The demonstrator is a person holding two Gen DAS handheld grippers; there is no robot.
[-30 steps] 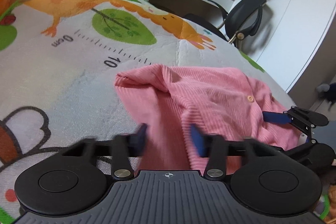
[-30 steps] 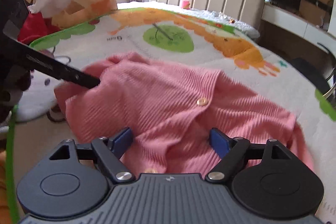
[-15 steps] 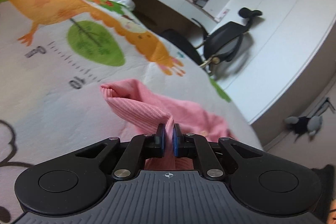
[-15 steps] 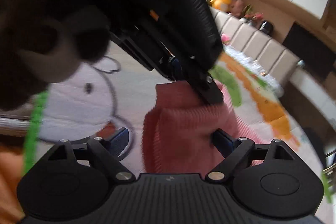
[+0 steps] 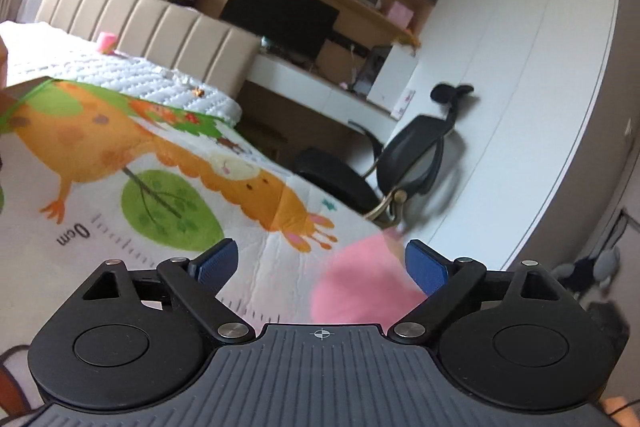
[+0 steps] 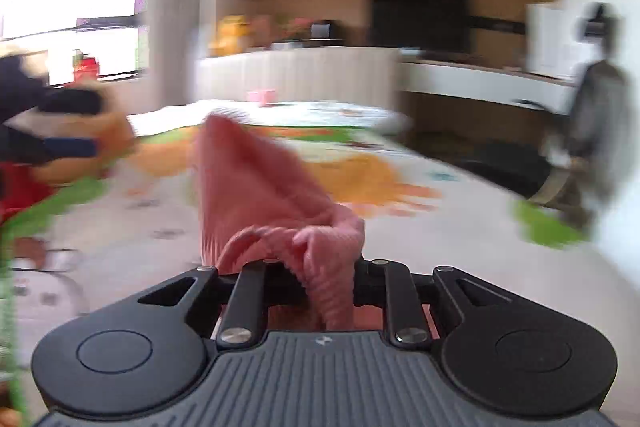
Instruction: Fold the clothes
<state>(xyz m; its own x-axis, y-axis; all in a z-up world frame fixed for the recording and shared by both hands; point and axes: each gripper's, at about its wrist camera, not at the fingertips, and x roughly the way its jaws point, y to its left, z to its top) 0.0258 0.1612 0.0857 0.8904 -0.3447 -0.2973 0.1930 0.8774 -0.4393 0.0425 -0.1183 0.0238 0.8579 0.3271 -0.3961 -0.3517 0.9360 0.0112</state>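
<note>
Left wrist view: my left gripper [image 5: 322, 263] has its jaws wide apart, they have just been opening, and nothing is pressed between them. The pink cardigan [image 5: 360, 291] appears as a blurred pink patch in the lower centre-right of the frame, just beside the right blue pad [image 5: 425, 269], over the printed play mat [image 5: 120, 187] that covers the bed. I cannot tell if the cloth touches that pad. A black office chair [image 5: 404, 163] stands in the middle right, near the white wall.

In the right wrist view, my right gripper [image 6: 316, 267] has its jaws narrow, they have just been closing, and they hold a bunched fold of the cardigan [image 6: 256, 195]. The cloth rises from the jaws to a peak in the centre-left of the frame, above the mat [image 6: 420, 247]. The whole frame is blurred. At the left edge I see the left gripper [image 6: 70, 147] with one blue pad, well apart from the cardigan.
</note>
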